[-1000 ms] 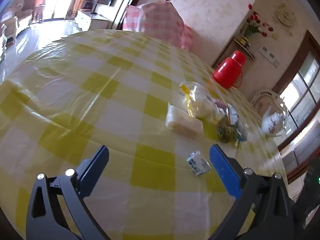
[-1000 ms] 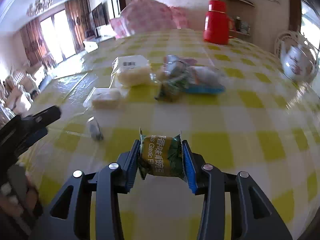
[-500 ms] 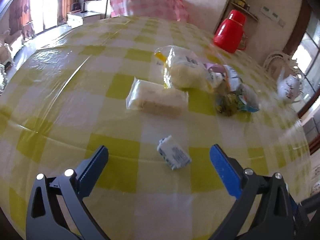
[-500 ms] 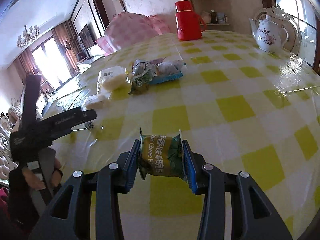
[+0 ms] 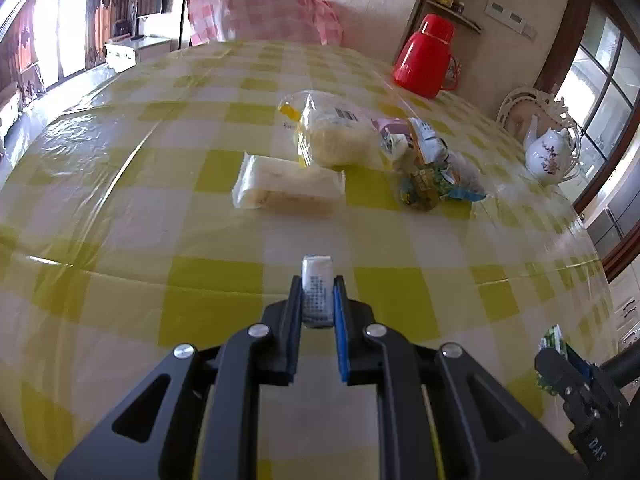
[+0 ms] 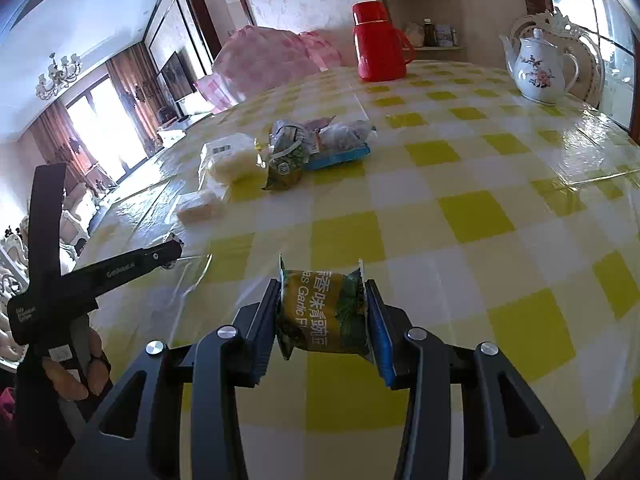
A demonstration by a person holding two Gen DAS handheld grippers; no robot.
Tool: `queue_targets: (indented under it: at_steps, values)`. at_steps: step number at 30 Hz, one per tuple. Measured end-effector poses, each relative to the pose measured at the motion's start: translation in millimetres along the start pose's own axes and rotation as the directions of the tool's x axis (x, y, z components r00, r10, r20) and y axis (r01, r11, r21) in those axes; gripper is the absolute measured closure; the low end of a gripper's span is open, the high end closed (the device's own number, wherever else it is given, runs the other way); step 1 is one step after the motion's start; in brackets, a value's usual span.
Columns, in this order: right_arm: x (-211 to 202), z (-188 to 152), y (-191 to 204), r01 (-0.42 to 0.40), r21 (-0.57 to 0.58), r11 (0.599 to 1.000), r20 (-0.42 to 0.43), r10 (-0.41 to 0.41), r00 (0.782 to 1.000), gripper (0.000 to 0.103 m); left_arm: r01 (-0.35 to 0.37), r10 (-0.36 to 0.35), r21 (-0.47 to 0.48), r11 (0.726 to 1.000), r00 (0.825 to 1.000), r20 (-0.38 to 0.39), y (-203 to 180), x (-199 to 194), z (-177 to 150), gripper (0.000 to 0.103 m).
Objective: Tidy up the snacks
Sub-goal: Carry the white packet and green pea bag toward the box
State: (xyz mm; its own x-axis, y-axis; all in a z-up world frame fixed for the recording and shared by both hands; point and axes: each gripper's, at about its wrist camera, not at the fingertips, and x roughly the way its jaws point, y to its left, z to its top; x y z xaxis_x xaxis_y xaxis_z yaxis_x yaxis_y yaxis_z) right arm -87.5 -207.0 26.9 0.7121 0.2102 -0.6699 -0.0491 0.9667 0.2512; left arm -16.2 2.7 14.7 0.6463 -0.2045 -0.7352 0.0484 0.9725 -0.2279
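My left gripper (image 5: 317, 300) is shut on a small white snack packet (image 5: 317, 288), holding it upright just above the yellow checked tablecloth (image 5: 160, 184). My right gripper (image 6: 323, 312) is shut on a green garlic snack packet (image 6: 322, 312); it also shows at the right edge of the left wrist view (image 5: 554, 356). A pile of snacks lies mid-table: a flat white bar (image 5: 288, 186), a clear bag of pale snacks (image 5: 336, 136), a green packet (image 5: 424, 186) and a blue-edged bag (image 5: 460, 176). The left gripper also shows in the right wrist view (image 6: 168, 254).
A red thermos jug (image 5: 426, 60) stands at the far side of the table. A white floral teapot (image 5: 546, 156) stands at the right near the table edge. A pink checked chair cover (image 5: 272, 16) is behind the table.
My left gripper has closed on the small white packet that lay between its open fingers and has lifted it. The right gripper still holds the green packet and has shifted slightly.
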Motion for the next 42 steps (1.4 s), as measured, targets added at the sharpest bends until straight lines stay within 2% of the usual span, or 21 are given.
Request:
queue_targets:
  at_steps: [7, 19, 24, 34, 42]
  values:
    - [4.8, -1.6, -1.9, -0.031, 0.026, 0.999, -0.028, 0.032, 0.999, 0.061, -0.003, 0.002, 0.045, 0.999, 1.000, 0.031, -7.9, -11.6, -4.7, 0.088]
    - [-3.3, -8.9, -3.3, -0.055, 0.063, 0.996, -0.017, 0.056, 0.998, 0.061, -0.028, 0.020, 0.139, 0.990, 0.998, 0.062, -14.8, -37.4, -26.0, 0.088]
    - [-9.5, -16.9, -2.2, -0.105, 0.094, 0.990, -0.021, 0.108, 0.994, 0.061, -0.027, 0.017, 0.195, 0.980, 0.998, 0.054, -13.2, -52.3, -37.7, 0.088]
    - [-17.8, -36.9, 27.2, -0.217, 0.104, 0.971, -0.042, 0.222, 0.974, 0.061, -0.017, 0.009, 0.300, 0.954, 1.000, 0.027, -2.4, -87.9, -71.8, 0.088]
    - [-24.3, -53.8, 64.4, -0.226, 0.043, 0.973, -0.065, 0.228, 0.971, 0.061, -0.033, 0.035, 0.351, 0.936, 0.999, 0.000, 18.5, -104.9, -94.4, 0.088]
